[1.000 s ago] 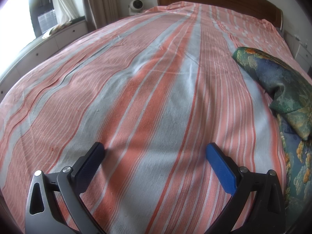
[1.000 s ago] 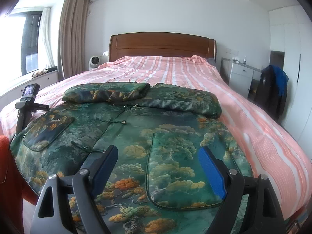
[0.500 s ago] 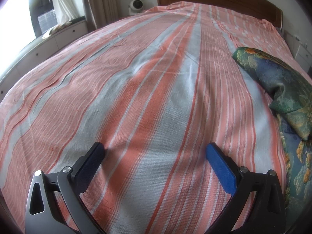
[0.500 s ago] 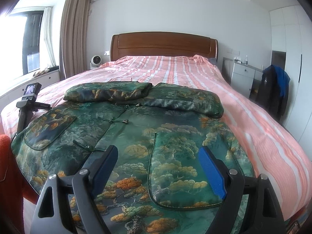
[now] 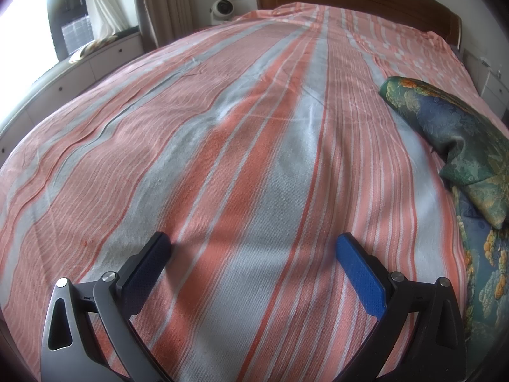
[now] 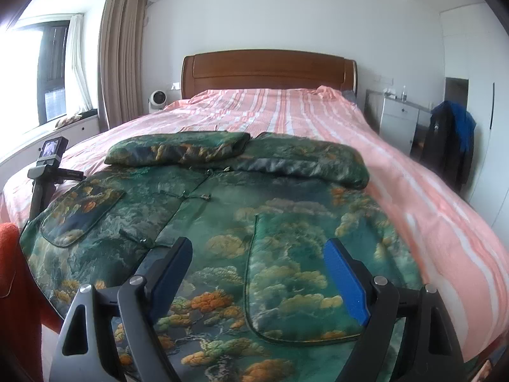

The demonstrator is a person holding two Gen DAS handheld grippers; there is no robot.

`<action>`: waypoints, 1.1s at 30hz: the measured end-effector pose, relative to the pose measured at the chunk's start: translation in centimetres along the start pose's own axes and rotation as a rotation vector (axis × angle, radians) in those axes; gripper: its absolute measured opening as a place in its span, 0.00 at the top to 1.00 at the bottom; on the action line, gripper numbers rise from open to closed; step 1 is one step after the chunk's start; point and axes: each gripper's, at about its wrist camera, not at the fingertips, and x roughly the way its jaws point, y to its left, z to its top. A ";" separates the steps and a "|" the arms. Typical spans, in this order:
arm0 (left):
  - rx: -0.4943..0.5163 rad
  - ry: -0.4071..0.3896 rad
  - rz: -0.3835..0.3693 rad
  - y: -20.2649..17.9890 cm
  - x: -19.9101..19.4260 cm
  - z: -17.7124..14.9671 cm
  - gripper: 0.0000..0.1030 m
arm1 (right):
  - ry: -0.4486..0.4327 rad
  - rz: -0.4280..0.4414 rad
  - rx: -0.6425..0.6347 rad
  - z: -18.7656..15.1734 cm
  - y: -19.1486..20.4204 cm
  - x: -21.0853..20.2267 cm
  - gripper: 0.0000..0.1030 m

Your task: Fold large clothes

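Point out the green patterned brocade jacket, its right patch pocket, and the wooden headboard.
Green patterned brocade jacket (image 6: 203, 219): right wrist view, front panel.
Right patch pocket (image 6: 286, 273): right wrist view, pocket middle.
Wooden headboard (image 6: 267, 70): right wrist view, centre panel.

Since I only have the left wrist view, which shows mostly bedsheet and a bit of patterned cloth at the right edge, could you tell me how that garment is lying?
Observer: The jacket lies flat, front up, on the bed, both sleeves already folded across its top.
Operator: Is the right gripper holding it?
Observer: No, the right gripper is open above the jacket's pocket.
Operator: Anything beside the bed I should avoid?
Observer: A small camera on a stand sits at the bed's left edge, near the jacket's corner.
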 end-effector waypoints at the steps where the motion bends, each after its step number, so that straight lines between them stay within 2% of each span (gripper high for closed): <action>1: 0.000 0.000 0.000 0.0 0.0 0.0 0.00 | 0.000 0.002 -0.008 0.0 0.2 0.0 0.18; 8: 0.000 0.000 0.000 0.0 0.0 0.0 0.00 | -0.010 0.010 -0.070 -0.2 1.5 -0.3 0.18; 33: 0.000 0.000 0.000 0.0 0.0 0.0 0.00 | -0.021 0.034 -0.092 -0.3 2.4 -0.6 0.18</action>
